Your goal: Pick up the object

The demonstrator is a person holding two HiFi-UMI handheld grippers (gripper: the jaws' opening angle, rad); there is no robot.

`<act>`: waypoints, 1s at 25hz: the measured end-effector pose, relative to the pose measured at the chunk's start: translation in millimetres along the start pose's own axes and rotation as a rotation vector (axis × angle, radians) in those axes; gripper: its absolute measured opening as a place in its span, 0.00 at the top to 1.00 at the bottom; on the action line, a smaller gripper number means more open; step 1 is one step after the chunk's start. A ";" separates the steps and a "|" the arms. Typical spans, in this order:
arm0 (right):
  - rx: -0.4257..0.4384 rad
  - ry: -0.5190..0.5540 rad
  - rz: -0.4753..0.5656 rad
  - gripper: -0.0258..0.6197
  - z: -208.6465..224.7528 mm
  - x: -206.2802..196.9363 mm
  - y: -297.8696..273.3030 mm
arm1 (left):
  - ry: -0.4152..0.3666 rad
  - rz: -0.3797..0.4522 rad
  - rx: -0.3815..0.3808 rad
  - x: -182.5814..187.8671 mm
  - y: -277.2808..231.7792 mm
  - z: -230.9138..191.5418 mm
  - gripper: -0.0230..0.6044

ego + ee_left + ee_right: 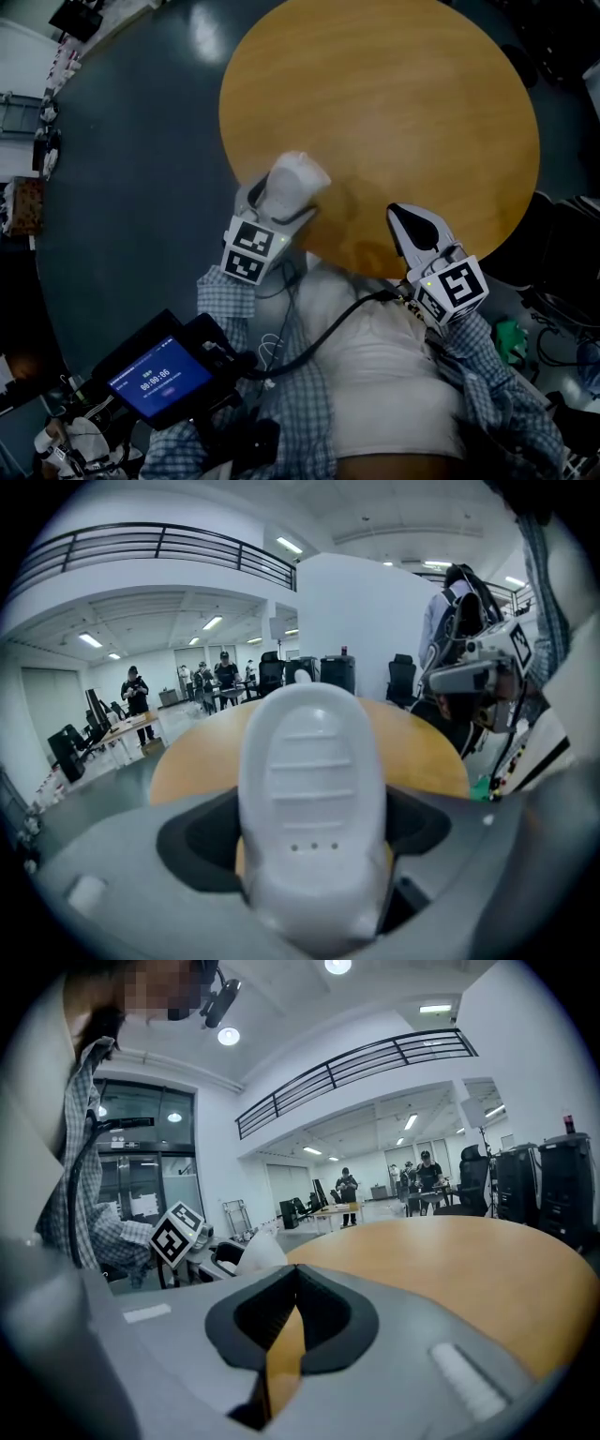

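A white moulded object (298, 178) with ribs and three small holes hangs over the near left edge of the round wooden table (394, 94). My left gripper (284, 199) is shut on it; in the left gripper view the object (312, 799) fills the space between the jaws. At the table's near right edge my right gripper (413, 223) is shut with nothing in it; in the right gripper view its jaws (293, 1283) meet at the tip. From there the left gripper's marker cube (178, 1234) and the white object (251, 1252) show at the left.
A dark device with a blue screen (159, 377) hangs at the person's waist, with a black cable (337, 319) across the white shirt. Dark chairs (562, 244) stand right of the table. Far off are people at desks (136, 694) and black equipment (544, 1180).
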State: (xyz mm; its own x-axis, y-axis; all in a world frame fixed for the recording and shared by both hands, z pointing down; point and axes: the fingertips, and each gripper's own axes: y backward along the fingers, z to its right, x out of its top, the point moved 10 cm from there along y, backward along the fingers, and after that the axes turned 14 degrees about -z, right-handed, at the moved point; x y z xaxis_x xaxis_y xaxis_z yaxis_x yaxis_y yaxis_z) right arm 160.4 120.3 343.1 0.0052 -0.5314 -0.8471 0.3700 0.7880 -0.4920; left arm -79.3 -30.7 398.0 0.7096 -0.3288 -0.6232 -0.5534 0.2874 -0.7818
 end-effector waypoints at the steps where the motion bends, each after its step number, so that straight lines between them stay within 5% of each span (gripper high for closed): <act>1: 0.001 0.000 0.006 0.95 -11.3 -14.5 21.2 | -0.002 0.001 0.000 -13.1 12.4 27.9 0.25; 5: 0.007 0.013 0.025 0.95 -43.2 -49.4 60.5 | 0.017 0.014 0.003 -54.1 43.1 90.6 0.25; 10: 0.004 0.025 0.050 0.95 -68.7 -63.5 64.2 | 0.032 0.049 0.009 -84.2 66.0 120.3 0.25; 25: 0.038 0.094 0.062 0.95 -66.6 -50.0 57.2 | 0.012 0.083 -0.005 -68.0 60.8 134.2 0.25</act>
State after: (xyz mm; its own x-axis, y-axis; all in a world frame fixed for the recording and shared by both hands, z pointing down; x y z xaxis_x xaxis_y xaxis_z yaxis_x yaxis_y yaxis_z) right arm 119.4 212.6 344.0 -0.0573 -0.4494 -0.8915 0.4064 0.8051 -0.4320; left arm -102.6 129.9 395.8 0.6555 -0.3150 -0.6863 -0.6125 0.3097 -0.7272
